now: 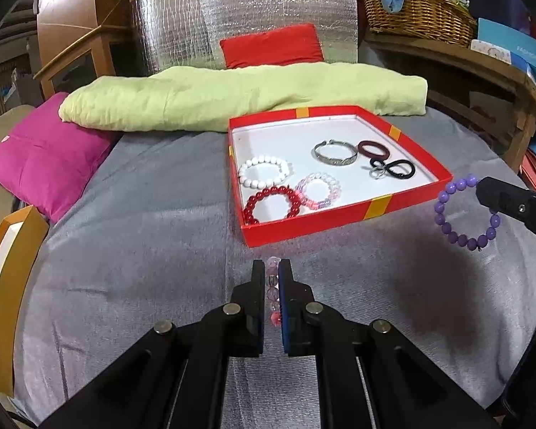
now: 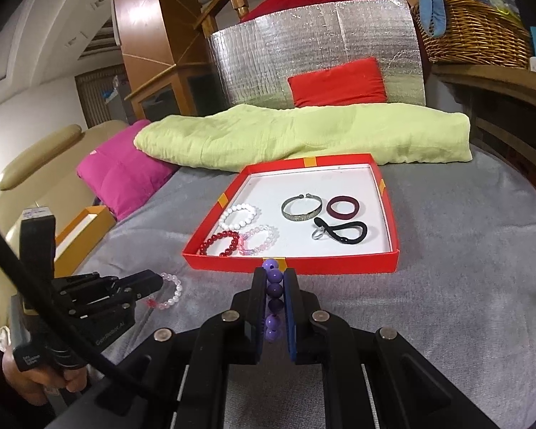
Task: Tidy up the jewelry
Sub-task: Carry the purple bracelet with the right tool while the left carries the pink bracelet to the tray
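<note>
Grey blanket [image 2: 446,286]: lying bare around both tools.
Red box [image 2: 293,266]: its near rim sitting just ahead of the right gripper [image 2: 275,279].
Right gripper: pinching the purple bracelet [image 1: 461,211].
Left gripper [image 1: 271,268]: pinching the pale pink bracelet [image 2: 171,291].

This is a lived-in room of a home, a bedroom or sitting room. A bed [image 1: 143,236] under a grey cover carries a magenta pillow [image 1: 50,157], a folded pale green blanket [image 1: 232,96] and a red cushion [image 1: 271,48]. A wooden shelf [image 1: 457,59] alongside holds a wicker basket [image 1: 421,10] of odds and ends, and a beige sofa [image 2: 35,164] stands nearby.
</note>
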Tool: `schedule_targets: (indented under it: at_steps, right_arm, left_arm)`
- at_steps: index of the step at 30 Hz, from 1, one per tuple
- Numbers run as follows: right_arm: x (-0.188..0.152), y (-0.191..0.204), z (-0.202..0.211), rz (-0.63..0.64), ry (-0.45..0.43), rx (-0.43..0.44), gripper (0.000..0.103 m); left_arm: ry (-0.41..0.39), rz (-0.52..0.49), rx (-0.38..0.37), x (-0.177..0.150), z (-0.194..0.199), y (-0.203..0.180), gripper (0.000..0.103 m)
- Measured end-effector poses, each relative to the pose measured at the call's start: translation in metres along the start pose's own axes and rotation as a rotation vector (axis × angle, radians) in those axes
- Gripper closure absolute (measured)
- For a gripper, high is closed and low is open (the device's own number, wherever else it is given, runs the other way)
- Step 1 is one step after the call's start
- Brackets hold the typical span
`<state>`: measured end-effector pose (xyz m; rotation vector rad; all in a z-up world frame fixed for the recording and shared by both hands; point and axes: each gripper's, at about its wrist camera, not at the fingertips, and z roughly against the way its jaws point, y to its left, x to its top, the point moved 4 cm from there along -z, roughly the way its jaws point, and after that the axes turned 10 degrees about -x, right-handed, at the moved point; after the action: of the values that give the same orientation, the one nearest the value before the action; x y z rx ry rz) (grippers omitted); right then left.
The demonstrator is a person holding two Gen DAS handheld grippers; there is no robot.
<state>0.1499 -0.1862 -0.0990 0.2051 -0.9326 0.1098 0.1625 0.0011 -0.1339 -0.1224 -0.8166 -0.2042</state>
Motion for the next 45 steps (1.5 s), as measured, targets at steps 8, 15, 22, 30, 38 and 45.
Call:
schedule_targets:
  at_steps: [8, 15, 22, 30, 38, 45]
  right_arm:
    - [0.007, -0.005, 0.006, -0.014, -0.021, -0.007, 0.093]
    - [0.017, -0.009, 0.009, -0.019, -0.045, -0.009, 0.093]
    - [0.036, -0.014, 0.005, -0.02, -0.085, -0.021, 0.093]
    - [0.063, -0.026, -0.015, -0.059, -0.115, -0.037, 0.093]
    - [0.083, -0.039, -0.045, -0.096, -0.102, -0.048, 0.093]
    - [0.096, -0.044, -0.064, -0.092, -0.093, -0.053, 0.093]
  left_arm:
    - [-0.028, 0.0, 0.014, 0.015, 0.02, -0.005, 0.096]
    - [-0.074, -0.006, 0.024, 0.036, 0.037, -0.011, 0.096]
    - [-0.096, -0.019, 0.011, 0.054, 0.041, -0.018, 0.096]
    - [-0.128, -0.025, 0.011, 0.081, 0.034, -0.02, 0.096]
    - [-0.137, -0.027, 0.018, 0.108, 0.011, -0.016, 0.096]
    - [-0.126, -0.03, 0.035, 0.129, -0.018, -0.01, 0.096]
